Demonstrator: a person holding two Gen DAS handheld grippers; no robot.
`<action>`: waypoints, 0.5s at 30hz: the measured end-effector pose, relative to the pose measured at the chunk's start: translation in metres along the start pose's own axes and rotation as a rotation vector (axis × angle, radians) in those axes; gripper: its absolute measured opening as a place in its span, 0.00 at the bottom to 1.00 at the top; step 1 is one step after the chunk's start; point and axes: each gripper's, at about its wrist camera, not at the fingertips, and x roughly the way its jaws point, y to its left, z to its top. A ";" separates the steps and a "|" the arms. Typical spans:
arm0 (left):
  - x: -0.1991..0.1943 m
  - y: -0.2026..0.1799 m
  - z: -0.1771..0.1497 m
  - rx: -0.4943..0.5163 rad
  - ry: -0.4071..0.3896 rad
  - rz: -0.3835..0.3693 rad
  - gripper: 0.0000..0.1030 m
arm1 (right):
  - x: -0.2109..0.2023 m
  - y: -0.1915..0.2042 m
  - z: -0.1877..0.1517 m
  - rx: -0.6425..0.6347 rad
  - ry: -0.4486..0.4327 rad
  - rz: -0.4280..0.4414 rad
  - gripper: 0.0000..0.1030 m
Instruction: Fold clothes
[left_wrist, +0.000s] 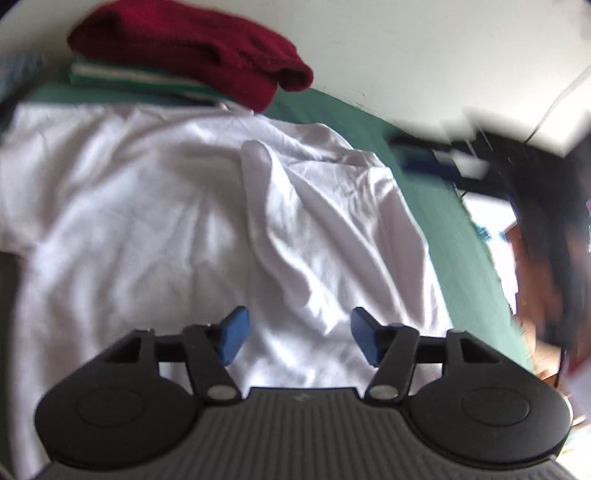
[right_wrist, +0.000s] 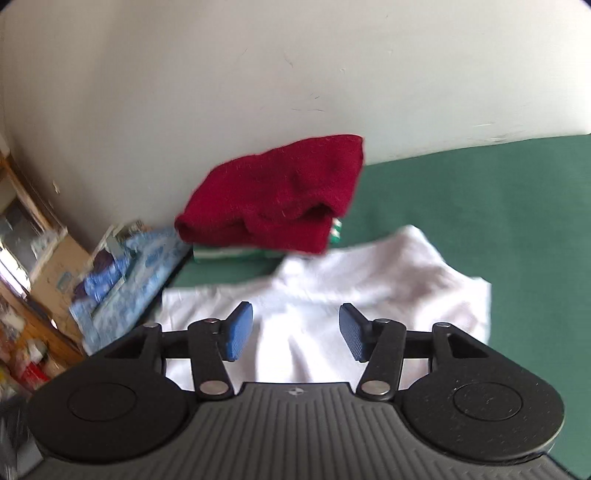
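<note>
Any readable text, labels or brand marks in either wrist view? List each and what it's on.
No readable text in either view.
Left gripper body: small pale mark, too blurred to read.
Right gripper body: small round crosshair emblem, no letters.
Green-and-white folded garment under the red knit: white shapes at its edge, too blurred to read.
Shelf clutter at left: too blurred to read.
</note>
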 end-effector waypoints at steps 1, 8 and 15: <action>0.007 0.001 0.003 -0.031 0.012 -0.035 0.61 | -0.010 0.001 -0.009 -0.025 0.010 -0.013 0.54; 0.012 0.010 0.008 -0.089 0.011 -0.031 0.00 | -0.028 0.030 -0.086 -0.270 0.073 -0.120 0.53; -0.010 0.013 0.010 -0.066 -0.019 -0.009 0.00 | -0.035 0.053 -0.139 -0.403 0.113 -0.193 0.25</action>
